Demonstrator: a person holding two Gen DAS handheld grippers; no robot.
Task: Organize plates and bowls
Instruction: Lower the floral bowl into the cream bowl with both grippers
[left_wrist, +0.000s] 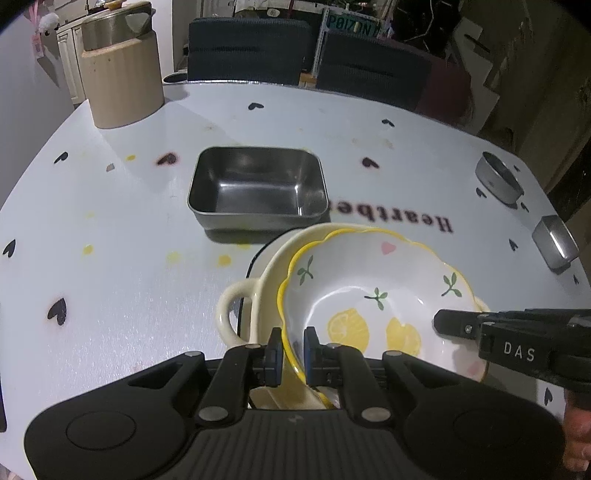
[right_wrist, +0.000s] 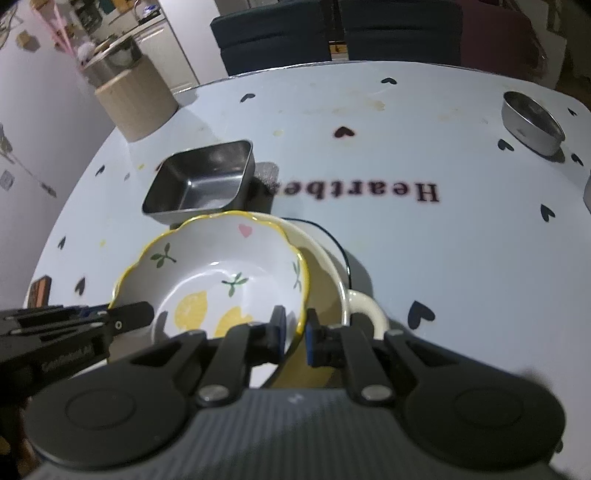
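Note:
A white lemon-print bowl (left_wrist: 373, 291) (right_wrist: 221, 269) with a wavy yellow rim is held tilted over a cream handled dish (left_wrist: 266, 291) (right_wrist: 332, 291), partly inside it. My left gripper (left_wrist: 293, 349) is shut on the bowl's left rim. On the opposite rim my right gripper (right_wrist: 294, 330) is shut too. In the left wrist view the right gripper's black body (left_wrist: 517, 339) reaches in from the right; in the right wrist view the left one's body (right_wrist: 74, 328) enters from the left. A dark-edged plate (left_wrist: 255, 258) (right_wrist: 340, 247) shows under the dish.
A rectangular steel tray (left_wrist: 258, 188) (right_wrist: 201, 181) stands just behind the dish. A beige canister (left_wrist: 122, 81) (right_wrist: 136, 99) sits at the far left. A round steel tin (left_wrist: 498, 179) (right_wrist: 532, 123) and a steel box (left_wrist: 554, 242) lie at the right edge.

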